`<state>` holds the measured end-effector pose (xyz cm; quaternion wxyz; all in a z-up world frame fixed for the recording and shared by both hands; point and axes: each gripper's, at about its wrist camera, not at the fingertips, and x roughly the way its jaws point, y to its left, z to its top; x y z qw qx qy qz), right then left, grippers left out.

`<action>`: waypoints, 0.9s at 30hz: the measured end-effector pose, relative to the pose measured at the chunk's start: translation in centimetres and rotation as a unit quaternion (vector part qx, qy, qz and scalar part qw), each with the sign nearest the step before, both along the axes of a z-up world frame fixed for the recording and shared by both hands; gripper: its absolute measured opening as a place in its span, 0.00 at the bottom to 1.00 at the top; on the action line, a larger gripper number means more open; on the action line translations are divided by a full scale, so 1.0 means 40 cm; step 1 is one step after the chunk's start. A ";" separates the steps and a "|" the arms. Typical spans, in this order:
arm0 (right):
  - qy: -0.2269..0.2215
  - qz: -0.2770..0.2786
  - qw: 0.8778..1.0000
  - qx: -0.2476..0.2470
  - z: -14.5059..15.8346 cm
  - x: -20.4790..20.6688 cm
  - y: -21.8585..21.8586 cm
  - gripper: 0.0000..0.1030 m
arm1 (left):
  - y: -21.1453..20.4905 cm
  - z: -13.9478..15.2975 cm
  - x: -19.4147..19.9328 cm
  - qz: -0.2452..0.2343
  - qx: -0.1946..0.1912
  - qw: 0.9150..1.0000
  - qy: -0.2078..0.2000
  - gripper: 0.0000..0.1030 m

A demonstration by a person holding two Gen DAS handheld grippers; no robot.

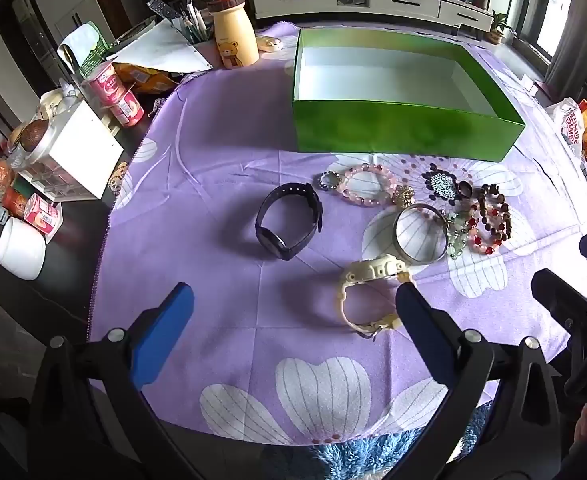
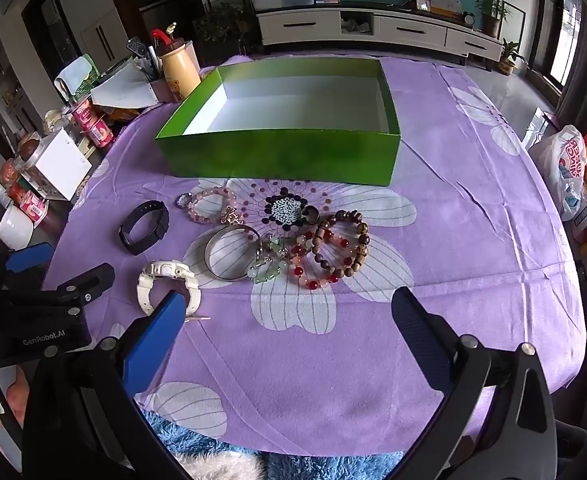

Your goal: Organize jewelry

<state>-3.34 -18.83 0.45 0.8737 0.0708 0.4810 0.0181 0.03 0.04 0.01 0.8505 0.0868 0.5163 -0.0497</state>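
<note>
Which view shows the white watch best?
The left wrist view: the white watch lies near centre, only its edge behind a finger. In the right wrist view the white watch sits off to the left, its near strap hidden behind a blue finger.

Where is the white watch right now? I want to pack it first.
In both views the white watch lies on the purple cloth, nearest the camera, in front of the silver bangle and right of the black watch.

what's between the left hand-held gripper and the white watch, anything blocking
Nothing visible. The white watch lies on bare purple cloth just ahead of the open left hand-held gripper, beside its right finger. The silver bangle sits just beyond the watch, not in the path.
</note>
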 end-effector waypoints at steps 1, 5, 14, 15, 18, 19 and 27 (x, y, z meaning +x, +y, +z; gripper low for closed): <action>-0.002 0.000 1.000 0.000 0.001 -0.001 0.000 0.99 | -0.002 0.000 -0.001 0.003 0.006 1.000 -0.004 0.98; -0.003 0.000 1.000 0.000 0.003 -0.002 -0.001 0.99 | -0.008 -0.002 -0.002 0.003 0.009 1.000 -0.005 0.98; -0.005 -0.002 1.000 0.004 0.005 -0.001 -0.006 0.99 | -0.008 0.009 -0.006 -0.002 0.007 1.000 -0.009 0.98; -0.006 -0.002 1.000 0.005 0.006 -0.001 -0.007 0.99 | -0.008 0.010 -0.006 -0.002 0.007 1.000 -0.010 0.98; -0.007 -0.002 1.000 0.004 0.007 -0.003 -0.007 0.99 | -0.008 0.008 -0.005 -0.003 0.006 1.000 -0.010 0.98; -0.007 -0.002 1.000 0.005 0.007 -0.004 -0.007 0.99 | -0.008 0.007 -0.006 -0.003 0.006 1.000 -0.010 0.98; -0.009 -0.002 1.000 0.005 0.006 -0.005 -0.006 0.99 | -0.010 0.003 -0.007 -0.004 0.008 1.000 -0.010 0.98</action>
